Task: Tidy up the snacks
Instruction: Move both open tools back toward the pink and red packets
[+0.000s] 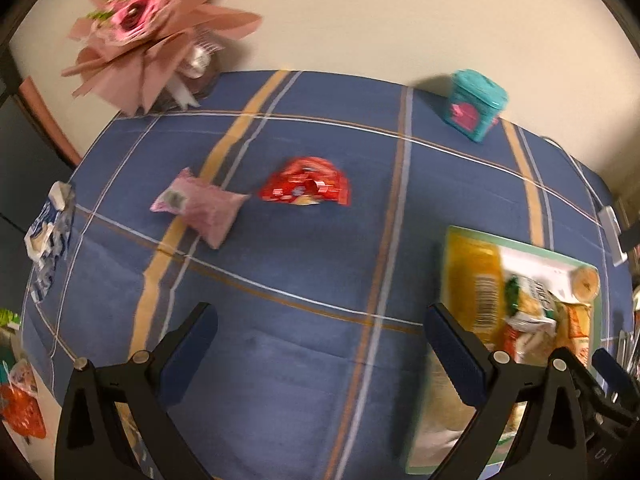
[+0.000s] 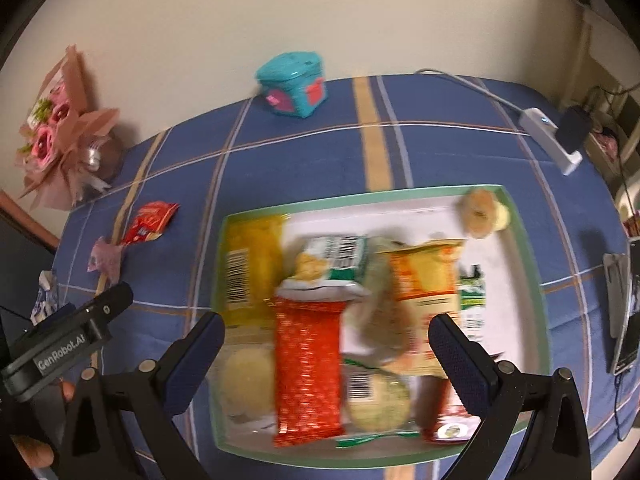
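Two loose snacks lie on the blue plaid tablecloth: a pink packet (image 1: pixel 200 208) (image 2: pixel 106 258) and a red packet (image 1: pixel 306 186) (image 2: pixel 150 220). My left gripper (image 1: pixel 320 344) is open and empty, above bare cloth short of both packets. A white tray with a green rim (image 2: pixel 524 240) (image 1: pixel 532 250) holds several snacks, among them a yellow bag (image 2: pixel 252 264), a long red packet (image 2: pixel 308 364), a green-and-white packet (image 2: pixel 332 260) and an orange packet (image 2: pixel 428 276). My right gripper (image 2: pixel 328 344) is open over the tray's near half, holding nothing.
A teal tin (image 1: pixel 476 104) (image 2: pixel 294 84) stands at the table's far edge by the wall. A pink paper bouquet (image 1: pixel 148 28) sits at the far left corner. A crumpled blue-and-white wrapper (image 1: pixel 48 232) lies at the left edge. A white power strip (image 2: pixel 552 140) and a flat device (image 2: pixel 620 308) lie right.
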Action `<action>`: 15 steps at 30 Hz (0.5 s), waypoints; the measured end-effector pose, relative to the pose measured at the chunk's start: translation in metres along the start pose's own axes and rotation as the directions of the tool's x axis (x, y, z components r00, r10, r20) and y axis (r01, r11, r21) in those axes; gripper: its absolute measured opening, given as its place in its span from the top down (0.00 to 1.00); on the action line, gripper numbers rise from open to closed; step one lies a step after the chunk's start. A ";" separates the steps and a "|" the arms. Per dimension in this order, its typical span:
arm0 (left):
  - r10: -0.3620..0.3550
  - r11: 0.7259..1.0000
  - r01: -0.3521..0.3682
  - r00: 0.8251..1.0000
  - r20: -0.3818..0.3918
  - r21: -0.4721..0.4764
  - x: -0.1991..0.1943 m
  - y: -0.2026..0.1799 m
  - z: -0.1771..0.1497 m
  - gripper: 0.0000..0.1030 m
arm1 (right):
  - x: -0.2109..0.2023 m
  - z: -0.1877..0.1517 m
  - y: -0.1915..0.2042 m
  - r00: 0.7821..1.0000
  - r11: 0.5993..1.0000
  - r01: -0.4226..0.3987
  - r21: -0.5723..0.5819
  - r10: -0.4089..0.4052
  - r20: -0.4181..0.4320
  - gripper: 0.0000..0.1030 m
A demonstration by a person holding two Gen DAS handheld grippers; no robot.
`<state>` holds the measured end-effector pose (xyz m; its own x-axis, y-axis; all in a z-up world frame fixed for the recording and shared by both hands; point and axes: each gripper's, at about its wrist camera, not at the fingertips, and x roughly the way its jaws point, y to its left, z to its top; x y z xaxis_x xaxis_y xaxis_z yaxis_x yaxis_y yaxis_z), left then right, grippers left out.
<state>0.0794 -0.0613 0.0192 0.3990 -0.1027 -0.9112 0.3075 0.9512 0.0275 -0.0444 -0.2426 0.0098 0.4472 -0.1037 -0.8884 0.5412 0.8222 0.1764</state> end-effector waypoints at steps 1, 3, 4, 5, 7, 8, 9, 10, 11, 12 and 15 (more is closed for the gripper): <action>0.002 1.000 -0.002 1.000 -0.002 -0.010 0.000 0.005 0.001 0.00 | 0.002 0.000 0.007 1.000 1.000 -0.007 -0.005 0.007 -0.003 0.00; -0.002 0.999 0.001 1.000 -0.010 -0.036 0.004 0.019 0.002 0.01 | 0.005 0.000 0.017 1.000 1.000 -0.016 -0.016 0.016 -0.006 0.00; -0.004 0.999 0.003 1.000 -0.014 -0.048 0.006 0.025 0.003 0.00 | 0.007 -0.001 0.025 1.000 0.999 -0.021 -0.026 0.021 -0.008 0.00; -0.005 0.998 0.004 1.000 -0.017 -0.060 0.007 0.032 0.004 0.01 | 0.008 -0.001 0.031 1.000 0.999 -0.025 -0.033 0.025 -0.010 0.00; -0.001 0.996 -0.001 1.000 -0.023 -0.086 0.010 0.045 0.005 0.00 | 0.011 -0.003 0.043 0.999 0.998 -0.033 -0.051 0.032 -0.018 0.00; 0.000 0.995 -0.003 1.000 -0.025 -0.097 0.011 0.050 0.005 0.00 | 0.014 -0.004 0.051 0.999 0.997 -0.038 -0.063 0.037 -0.025 0.00; 0.001 0.994 -0.004 1.000 -0.026 -0.106 0.012 0.055 0.006 0.00 | 0.015 -0.005 0.056 0.999 0.997 -0.042 -0.071 0.040 -0.029 0.00; 0.003 0.993 -0.006 1.000 -0.027 -0.116 0.013 0.060 0.006 0.00 | 0.017 -0.006 0.061 0.999 0.996 -0.044 -0.078 0.041 -0.032 0.00; 0.004 0.992 -0.008 1.000 -0.028 -0.124 0.013 0.065 0.007 0.00 | 0.019 -0.007 0.066 0.999 0.995 -0.045 -0.085 0.042 -0.033 0.00; 0.006 0.991 -0.009 1.000 -0.029 -0.132 0.015 0.070 0.007 0.01 | 0.020 -0.007 0.070 0.998 0.995 -0.046 -0.089 0.043 -0.034 0.00; 0.008 0.989 -0.013 0.999 -0.035 -0.149 0.018 0.083 0.007 0.00 | 0.025 -0.009 0.084 0.998 0.993 -0.059 -0.103 0.055 -0.042 0.00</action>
<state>0.1181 0.0140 0.0082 0.3707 -0.0848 -0.9249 0.1702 0.9852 -0.0221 0.0059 -0.1708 -0.0011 0.4455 -0.0346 -0.8946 0.4377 0.8801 0.1839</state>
